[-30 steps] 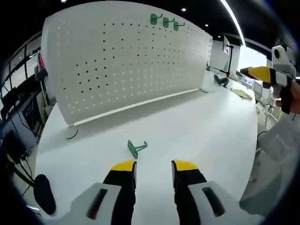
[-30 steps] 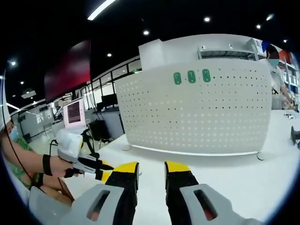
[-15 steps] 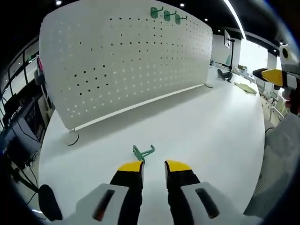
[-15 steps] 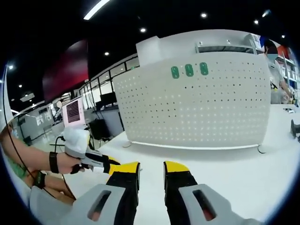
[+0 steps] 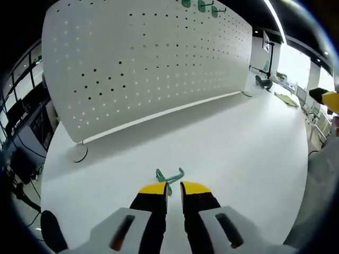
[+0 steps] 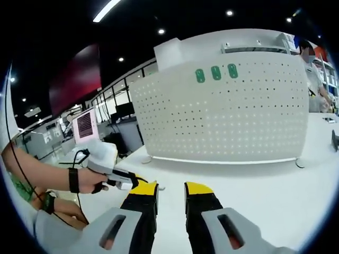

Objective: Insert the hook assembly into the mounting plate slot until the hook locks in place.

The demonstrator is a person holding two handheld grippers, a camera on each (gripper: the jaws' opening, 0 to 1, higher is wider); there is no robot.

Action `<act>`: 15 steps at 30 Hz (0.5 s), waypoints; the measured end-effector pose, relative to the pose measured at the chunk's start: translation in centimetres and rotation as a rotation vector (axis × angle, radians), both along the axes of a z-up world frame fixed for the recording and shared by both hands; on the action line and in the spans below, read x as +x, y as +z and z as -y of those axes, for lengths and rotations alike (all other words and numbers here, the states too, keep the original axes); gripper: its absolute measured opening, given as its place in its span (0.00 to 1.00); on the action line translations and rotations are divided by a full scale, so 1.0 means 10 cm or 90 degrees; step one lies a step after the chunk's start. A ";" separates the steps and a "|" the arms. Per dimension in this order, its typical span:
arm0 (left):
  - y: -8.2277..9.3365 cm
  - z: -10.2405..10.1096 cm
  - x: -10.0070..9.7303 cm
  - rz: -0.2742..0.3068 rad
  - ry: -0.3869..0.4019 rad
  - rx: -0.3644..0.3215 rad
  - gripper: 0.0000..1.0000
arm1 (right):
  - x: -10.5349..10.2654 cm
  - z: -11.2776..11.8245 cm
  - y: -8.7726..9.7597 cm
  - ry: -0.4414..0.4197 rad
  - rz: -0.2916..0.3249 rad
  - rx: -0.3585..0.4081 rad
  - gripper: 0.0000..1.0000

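A small green hook (image 5: pixel 172 174) lies on the white table (image 5: pixel 238 143), right at the tips of my left gripper (image 5: pixel 174 186). The yellow-tipped jaws have drawn in to a narrow gap, with the hook's base between them. Behind stands the white perforated mounting plate (image 5: pixel 143 63), with three green hooks (image 5: pixel 200 5) hung near its top edge. In the right gripper view, my right gripper (image 6: pixel 170 186) is held open in the air facing the plate (image 6: pixel 222 121) and its three hooks (image 6: pixel 216 72). There the left gripper (image 6: pixel 124 181) shows low on the left, held by a hand.
The plate stands on round feet (image 5: pixel 79 153) near the table's left edge. Green parts (image 5: pixel 288 99) lie far right on the table. A dark object (image 5: pixel 48 232) sits at the near left. A person (image 6: pixel 312 69) stands behind the plate, and a screen (image 6: pixel 85 127) lies beyond the left edge.
My left gripper has moved forward to the hook, and its jaws have narrowed from wide apart to nearly together around it. The right gripper has stayed open and barely shifted.
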State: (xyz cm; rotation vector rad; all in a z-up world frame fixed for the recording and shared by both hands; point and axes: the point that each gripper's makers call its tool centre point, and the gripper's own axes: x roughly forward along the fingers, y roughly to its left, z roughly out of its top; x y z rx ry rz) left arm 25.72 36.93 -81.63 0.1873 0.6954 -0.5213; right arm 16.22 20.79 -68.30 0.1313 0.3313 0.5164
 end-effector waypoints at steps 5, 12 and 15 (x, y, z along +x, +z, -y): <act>-0.08 -0.02 0.04 -0.011 0.002 0.017 0.12 | 0.02 0.02 0.02 -0.006 0.002 0.006 0.19; -0.16 -0.02 0.06 -0.027 -0.005 0.023 0.12 | 0.03 0.00 -0.05 -0.001 -0.007 -0.001 0.19; -0.19 -0.02 0.09 -0.033 -0.002 0.021 0.13 | 0.03 0.00 -0.06 0.000 -0.012 0.000 0.19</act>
